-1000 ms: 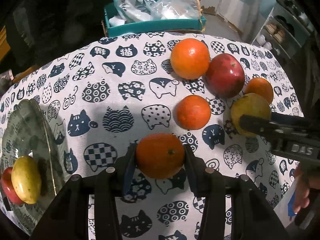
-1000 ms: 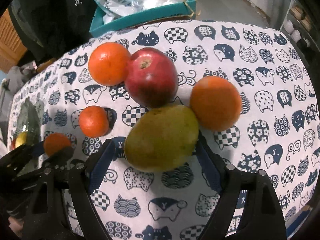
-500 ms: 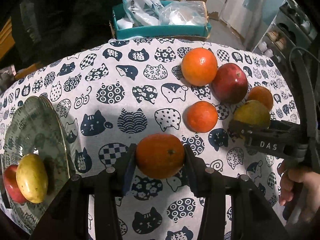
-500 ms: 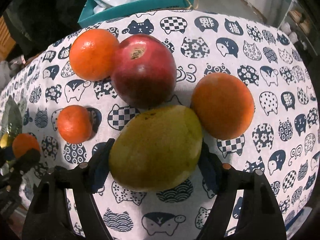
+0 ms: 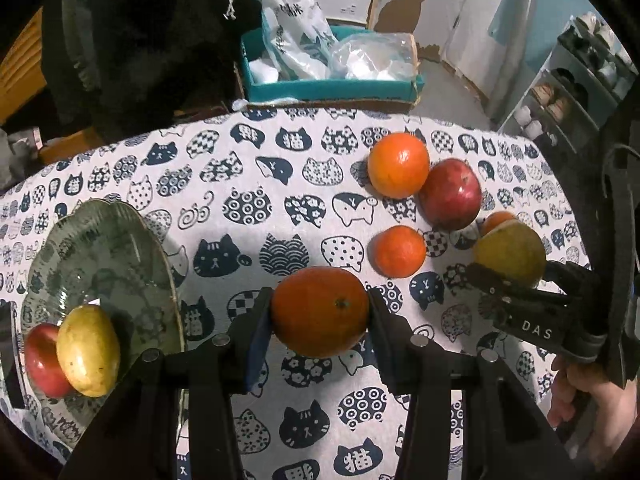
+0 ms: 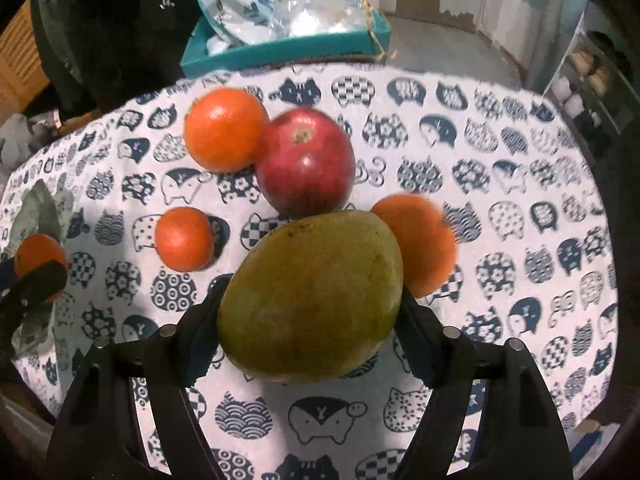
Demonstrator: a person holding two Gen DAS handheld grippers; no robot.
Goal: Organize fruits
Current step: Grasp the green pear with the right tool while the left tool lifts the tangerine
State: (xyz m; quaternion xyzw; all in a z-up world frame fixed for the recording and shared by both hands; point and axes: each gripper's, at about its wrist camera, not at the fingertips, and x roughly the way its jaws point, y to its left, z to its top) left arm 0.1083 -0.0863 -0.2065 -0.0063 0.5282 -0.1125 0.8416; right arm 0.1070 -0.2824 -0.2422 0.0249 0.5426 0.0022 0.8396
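Two fruits lifted: left gripper (image 5: pixel 320 312) clamps orange (image 5: pixel 320 311), right gripper (image 6: pixel 310 300) clamps mango (image 6: pixel 312 296), likely bound for plate (image 5: pixel 120 240) holding sorted fruit.

A large orange (image 5: pixel 320 311) and a green-yellow mango (image 6: pixel 312 298) are each held aloft; two oranges (image 6: pixel 225 129) flank a red apple (image 6: pixel 306 163) on the bench.

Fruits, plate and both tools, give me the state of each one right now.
Left tool: shut on an orange.
Right tool: shut on a mango.
Plate: holds a yellow mango and a red apple.
Big apple: on the cloth, touching the far orange.
Small orange: loose on the cloth.
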